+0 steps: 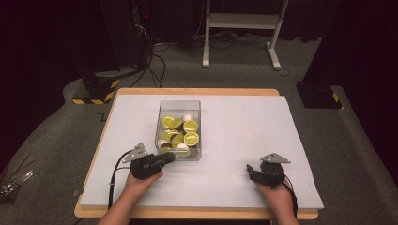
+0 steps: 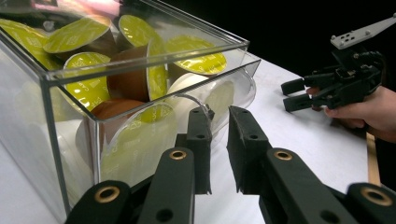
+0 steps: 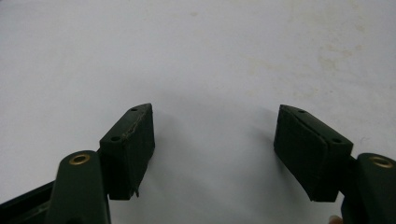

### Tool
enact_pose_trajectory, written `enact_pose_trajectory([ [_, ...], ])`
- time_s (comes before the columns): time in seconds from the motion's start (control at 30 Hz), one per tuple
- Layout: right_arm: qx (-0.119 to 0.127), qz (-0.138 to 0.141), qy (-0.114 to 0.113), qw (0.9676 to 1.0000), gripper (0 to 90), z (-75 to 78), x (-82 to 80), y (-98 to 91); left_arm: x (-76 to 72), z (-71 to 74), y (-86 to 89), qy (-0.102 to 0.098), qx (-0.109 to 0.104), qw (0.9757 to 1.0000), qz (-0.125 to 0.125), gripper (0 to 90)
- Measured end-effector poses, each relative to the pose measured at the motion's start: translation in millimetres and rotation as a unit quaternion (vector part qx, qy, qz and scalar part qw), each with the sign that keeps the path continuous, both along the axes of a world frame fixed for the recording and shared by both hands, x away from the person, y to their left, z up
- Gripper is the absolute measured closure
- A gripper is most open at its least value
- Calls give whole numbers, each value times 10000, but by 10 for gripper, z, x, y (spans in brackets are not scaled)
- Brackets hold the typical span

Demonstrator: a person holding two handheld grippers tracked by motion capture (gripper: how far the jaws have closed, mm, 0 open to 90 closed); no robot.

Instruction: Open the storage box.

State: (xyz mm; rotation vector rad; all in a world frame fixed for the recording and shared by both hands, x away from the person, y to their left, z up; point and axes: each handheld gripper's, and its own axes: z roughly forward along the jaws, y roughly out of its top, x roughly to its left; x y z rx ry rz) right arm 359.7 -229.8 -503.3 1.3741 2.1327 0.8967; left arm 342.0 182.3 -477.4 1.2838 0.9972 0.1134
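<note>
Clear box (image 1: 161, 108) glints with yellow-green foil lids on brown and white capsules (image 1: 191, 126); the table (image 1: 244, 131) runs plain white with a tan wooden edge; both grippers are black, the left gripper (image 1: 172, 157) and the right gripper (image 1: 249, 170); yellow-and-black hazard stripes (image 1: 96, 101) mark the floor.

table (image 1: 197, 213): white sheet (image 1: 244, 140) | on it: clear box (image 1: 179, 129) (holding capsules)

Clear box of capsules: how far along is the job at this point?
Done: nothing visibly. The capsules all lie inside the clear box, none on the white table. In hand: the left gripper, jaws nearly closed, sits at the box's near front lip; whether it pinches the lip is unclear. The right gripper rests open and empty on the table. Left: apparently all handling of box or capsules.
</note>
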Motion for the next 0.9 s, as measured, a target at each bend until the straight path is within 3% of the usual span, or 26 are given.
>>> enact_pose_trajectory([
  [0.9, -4, -8, -1, 10000, 292, 1, -2, 3, -366, -29, 10, -36, -82, 9998, -193, 803],
])
